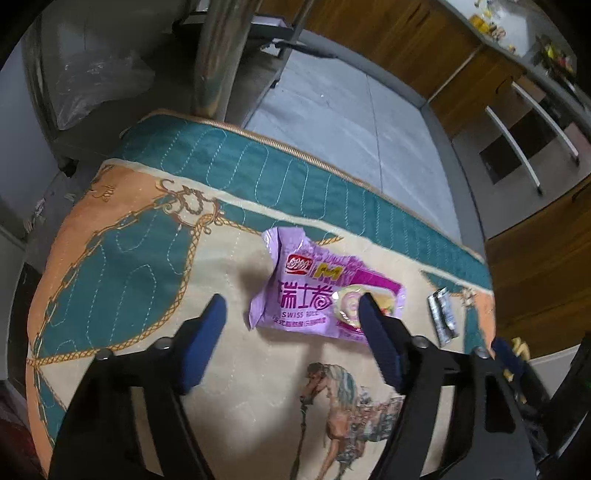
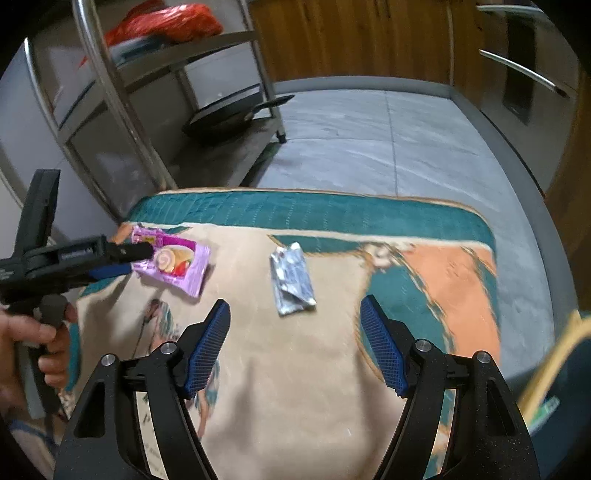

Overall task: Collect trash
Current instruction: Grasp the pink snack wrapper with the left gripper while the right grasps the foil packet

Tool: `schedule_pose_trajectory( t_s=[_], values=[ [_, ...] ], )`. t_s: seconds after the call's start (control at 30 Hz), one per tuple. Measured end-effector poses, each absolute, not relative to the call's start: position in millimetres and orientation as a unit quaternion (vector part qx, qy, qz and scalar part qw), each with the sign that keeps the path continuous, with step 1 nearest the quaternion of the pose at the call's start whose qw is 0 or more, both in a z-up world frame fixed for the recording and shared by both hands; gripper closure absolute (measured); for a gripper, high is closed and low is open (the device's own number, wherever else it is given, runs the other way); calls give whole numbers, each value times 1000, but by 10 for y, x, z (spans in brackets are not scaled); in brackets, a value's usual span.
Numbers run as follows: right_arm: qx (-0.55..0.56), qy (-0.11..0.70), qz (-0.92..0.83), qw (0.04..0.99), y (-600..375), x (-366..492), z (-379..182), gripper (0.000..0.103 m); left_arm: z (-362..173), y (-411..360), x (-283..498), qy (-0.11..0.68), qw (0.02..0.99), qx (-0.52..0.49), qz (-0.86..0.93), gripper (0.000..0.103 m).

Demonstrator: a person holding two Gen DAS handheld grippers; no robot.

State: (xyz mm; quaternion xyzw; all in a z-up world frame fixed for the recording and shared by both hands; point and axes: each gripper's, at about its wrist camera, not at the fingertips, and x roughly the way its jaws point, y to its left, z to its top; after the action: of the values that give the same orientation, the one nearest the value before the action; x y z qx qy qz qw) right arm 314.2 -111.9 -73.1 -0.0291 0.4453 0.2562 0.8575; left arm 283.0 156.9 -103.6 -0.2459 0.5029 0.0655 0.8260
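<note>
A purple Swiss roll wrapper [image 1: 317, 295] lies on a quilted cushion [image 1: 147, 280] with a horse print. My left gripper [image 1: 290, 301] is open, low over the wrapper, its right finger over the wrapper's right end. The wrapper [image 2: 173, 264] also shows in the right wrist view, with the left gripper [image 2: 136, 258] beside it. A crumpled silver wrapper [image 2: 293, 282] lies on the cushion [image 2: 295, 369]; it shows at the right in the left wrist view [image 1: 443, 314]. My right gripper [image 2: 295, 310] is open, just short of the silver wrapper.
A metal rack [image 2: 155, 110] with a black pan [image 2: 229, 118] and a red bag [image 2: 166, 22] stands behind the cushion. Grey tiled floor [image 2: 388, 140] lies beyond, edged by wooden cabinets [image 2: 351, 37]. A person's hand [image 2: 33, 339] holds the left gripper.
</note>
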Motion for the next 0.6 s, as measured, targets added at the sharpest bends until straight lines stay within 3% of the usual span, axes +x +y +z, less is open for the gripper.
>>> schedule_pose_trajectory(
  t_s=[0.2, 0.27, 0.3, 0.4, 0.53, 0.6],
  values=[
    [-57, 454, 261, 850, -866, 3298, -933, 47, -1097, 1449, 2863, 511, 833, -199, 67, 51],
    [-70, 457, 261, 847, -807, 3317, -1016, 60, -1110, 1427, 2854, 514, 835, -185, 69, 58],
    [-75, 461, 260, 845, -794, 3312, -1060, 72, -1099, 1425, 2860, 515, 835, -179, 72, 64],
    [-79, 454, 262, 848, -828, 3245, -1066, 73, -1097, 1378, 2870, 524, 833, -165, 69, 80],
    [-62, 458, 262, 847, -986, 3155, -1019, 73, -1039, 1273, 2885, 532, 831, -157, 48, 92],
    [-46, 460, 258, 848, -1082, 3119, -974, 73, -967, 1148, 2883, 530, 835, -145, 33, 93]
  ],
)
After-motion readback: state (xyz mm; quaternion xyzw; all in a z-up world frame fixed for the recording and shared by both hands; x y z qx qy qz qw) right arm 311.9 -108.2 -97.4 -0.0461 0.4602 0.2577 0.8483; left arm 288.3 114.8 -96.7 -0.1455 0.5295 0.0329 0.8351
